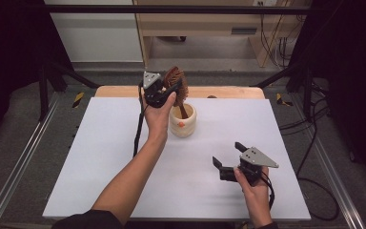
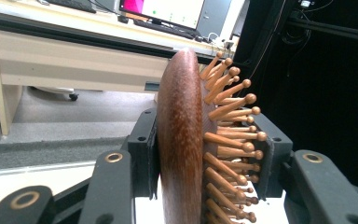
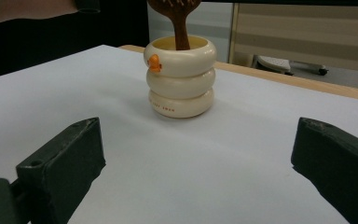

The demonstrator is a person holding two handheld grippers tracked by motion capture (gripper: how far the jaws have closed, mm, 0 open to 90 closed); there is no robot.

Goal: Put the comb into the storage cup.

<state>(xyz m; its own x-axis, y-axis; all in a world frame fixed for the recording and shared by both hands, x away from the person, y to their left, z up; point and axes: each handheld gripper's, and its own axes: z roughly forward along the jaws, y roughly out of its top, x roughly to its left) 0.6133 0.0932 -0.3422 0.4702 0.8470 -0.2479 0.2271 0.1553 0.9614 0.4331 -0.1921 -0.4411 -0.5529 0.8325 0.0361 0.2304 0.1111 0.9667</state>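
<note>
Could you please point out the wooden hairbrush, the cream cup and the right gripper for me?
wooden hairbrush [image 2: 181, 140], left gripper view, smooth back of its head.
cream cup [image 3: 182, 77], right gripper view, middle ring of its side.
right gripper [image 1: 228, 155], high view, between its open fingers.

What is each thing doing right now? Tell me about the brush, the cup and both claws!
Wooden hairbrush: upright, head clamped in the left claw, handle down inside the cup.
Cream ringed cup: standing upright on the white table, brush handle in it.
Left claw: shut on the brush head, raised above the cup.
Right claw: open, holding nothing, apart from the cup.
</note>
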